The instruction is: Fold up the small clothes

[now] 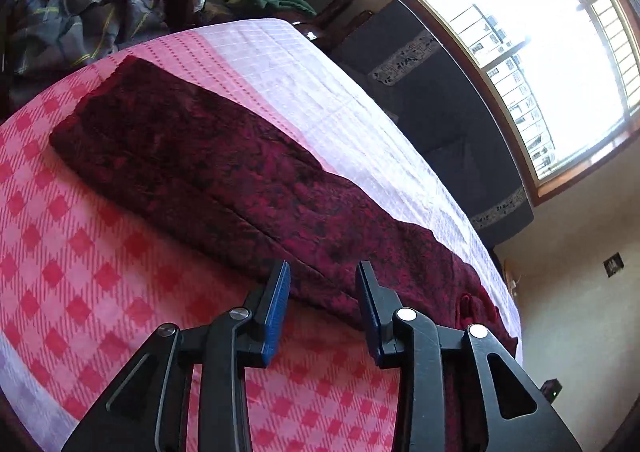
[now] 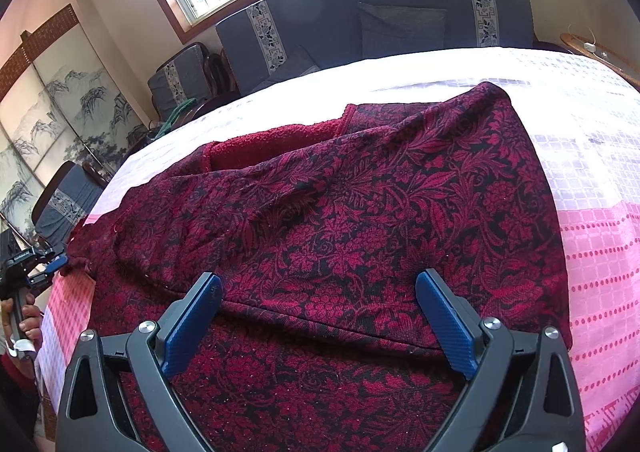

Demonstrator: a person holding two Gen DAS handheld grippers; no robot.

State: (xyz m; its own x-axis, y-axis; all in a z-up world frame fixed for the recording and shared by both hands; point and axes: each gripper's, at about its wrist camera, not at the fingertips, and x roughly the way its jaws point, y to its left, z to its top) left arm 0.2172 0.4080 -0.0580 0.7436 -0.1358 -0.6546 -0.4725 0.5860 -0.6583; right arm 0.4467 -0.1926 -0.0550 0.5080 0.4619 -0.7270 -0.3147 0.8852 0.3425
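Observation:
A dark red floral garment (image 1: 224,172) lies folded lengthwise in a long strip across the pink checked bedspread (image 1: 80,236). In the left wrist view my left gripper (image 1: 323,268) hovers at the strip's near edge, jaws apart, with nothing pressed between the blue pads (image 1: 276,312). The right wrist view shows the same garment (image 2: 360,212) with a fold edge running across it and plain red lining at its far side. My right gripper (image 2: 320,276) stands wide open just above that fold. The left gripper (image 2: 44,266) also shows there, small, by the garment's left end, held by a hand (image 2: 24,320).
A heap of mixed clothes (image 1: 100,8) sits beyond the bed's far end. A dark grey sofa (image 2: 360,20) runs under the window (image 1: 540,32) along the bed's far side. A chair (image 2: 60,200), a painted screen (image 2: 60,104) and a small round table (image 2: 592,46) stand around.

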